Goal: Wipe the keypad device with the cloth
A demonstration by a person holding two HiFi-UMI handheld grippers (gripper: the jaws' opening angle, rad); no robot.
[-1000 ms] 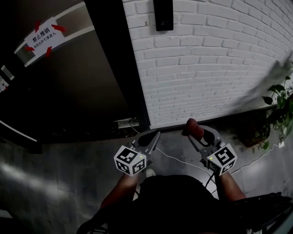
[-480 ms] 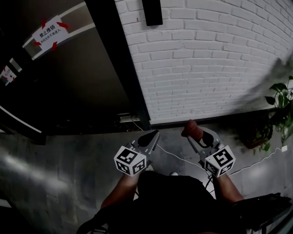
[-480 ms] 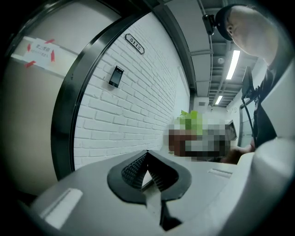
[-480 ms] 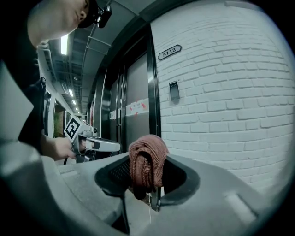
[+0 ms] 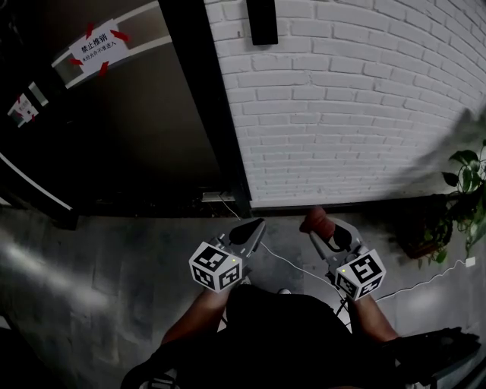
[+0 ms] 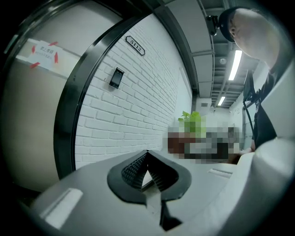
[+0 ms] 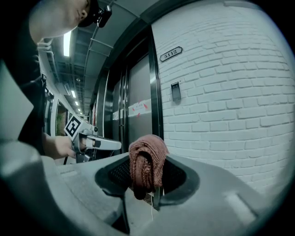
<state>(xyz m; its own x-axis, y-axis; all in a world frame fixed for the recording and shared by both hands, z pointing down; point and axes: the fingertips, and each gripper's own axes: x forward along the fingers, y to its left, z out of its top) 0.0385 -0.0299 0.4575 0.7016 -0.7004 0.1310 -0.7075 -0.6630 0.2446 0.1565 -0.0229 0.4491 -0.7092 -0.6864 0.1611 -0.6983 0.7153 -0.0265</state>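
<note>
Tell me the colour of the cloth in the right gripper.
Reddish-brown cloth, clearest in the right gripper view.

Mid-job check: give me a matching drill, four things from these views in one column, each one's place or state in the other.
Things:
1. cloth
2. left gripper
3. keypad device
4. potted plant

Place or state:
A. shut, nothing between the jaws
B. black, mounted on the white brick wall
C. green, far right of the head view
D. clamped in the right gripper

Pairs: 1-D, 2-A, 3-B, 4-C
</note>
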